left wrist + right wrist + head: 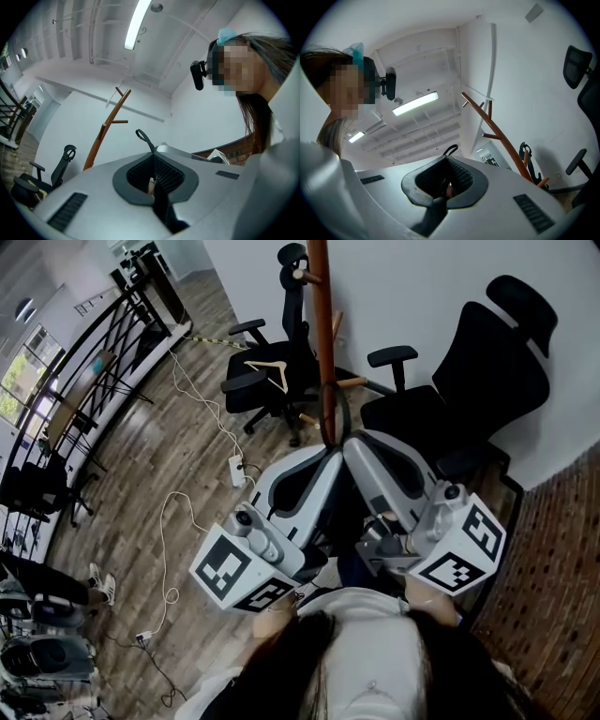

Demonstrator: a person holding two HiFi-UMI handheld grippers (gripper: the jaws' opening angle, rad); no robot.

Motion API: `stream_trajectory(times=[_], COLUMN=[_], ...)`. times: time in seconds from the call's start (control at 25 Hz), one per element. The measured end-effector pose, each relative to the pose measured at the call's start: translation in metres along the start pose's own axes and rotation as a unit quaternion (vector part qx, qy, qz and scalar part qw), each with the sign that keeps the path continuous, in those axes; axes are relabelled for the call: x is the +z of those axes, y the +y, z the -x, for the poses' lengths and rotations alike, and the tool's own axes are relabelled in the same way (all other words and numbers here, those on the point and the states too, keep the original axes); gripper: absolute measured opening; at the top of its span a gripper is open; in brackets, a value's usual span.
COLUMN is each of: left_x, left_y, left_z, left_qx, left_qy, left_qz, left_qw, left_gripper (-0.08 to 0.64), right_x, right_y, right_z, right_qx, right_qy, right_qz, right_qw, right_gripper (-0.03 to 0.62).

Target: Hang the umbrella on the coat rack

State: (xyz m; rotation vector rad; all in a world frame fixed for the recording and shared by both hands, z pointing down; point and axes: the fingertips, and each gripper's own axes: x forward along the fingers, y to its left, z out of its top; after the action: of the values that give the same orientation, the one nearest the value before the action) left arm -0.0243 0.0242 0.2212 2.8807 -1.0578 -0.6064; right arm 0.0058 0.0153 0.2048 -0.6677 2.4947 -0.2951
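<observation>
Coat rack [322,324] is wood, reddish-brown, smooth with a slightly shiny varnish. Floor [141,484] is wood plank too, greyer, with a soft sheen. Brick wall [553,549] looks rough and matt. Chair [487,362] is black with matt padding. Left tongs [152,158] and right tongs [446,160] both have smooth satin grey plastic shells, with dark, ribbed, matt pads [166,173]. Strap [142,137] looks like black woven cloth.

coat rack [322,324] brown | umbrella strap [146,142] black | left tongs [153,155] grey | right tongs [449,157] grey
</observation>
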Motion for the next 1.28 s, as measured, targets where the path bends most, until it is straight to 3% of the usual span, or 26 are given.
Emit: stream_trajectory(times=[1.28], left_x=[0.004], left_y=[0.071], left_z=[-0.046], left_qx=[0.006], left_qy=[-0.011], left_qz=[-0.009], left_qw=[0.9999], left_gripper=[0.012], right_x=[0.007], right_y=[-0.062], right_z=[-0.057], right_qx=[0.010], right_qy=[-0.005], right_qz=[0.010], right_qw=[1.000], right_gripper=[0.035])
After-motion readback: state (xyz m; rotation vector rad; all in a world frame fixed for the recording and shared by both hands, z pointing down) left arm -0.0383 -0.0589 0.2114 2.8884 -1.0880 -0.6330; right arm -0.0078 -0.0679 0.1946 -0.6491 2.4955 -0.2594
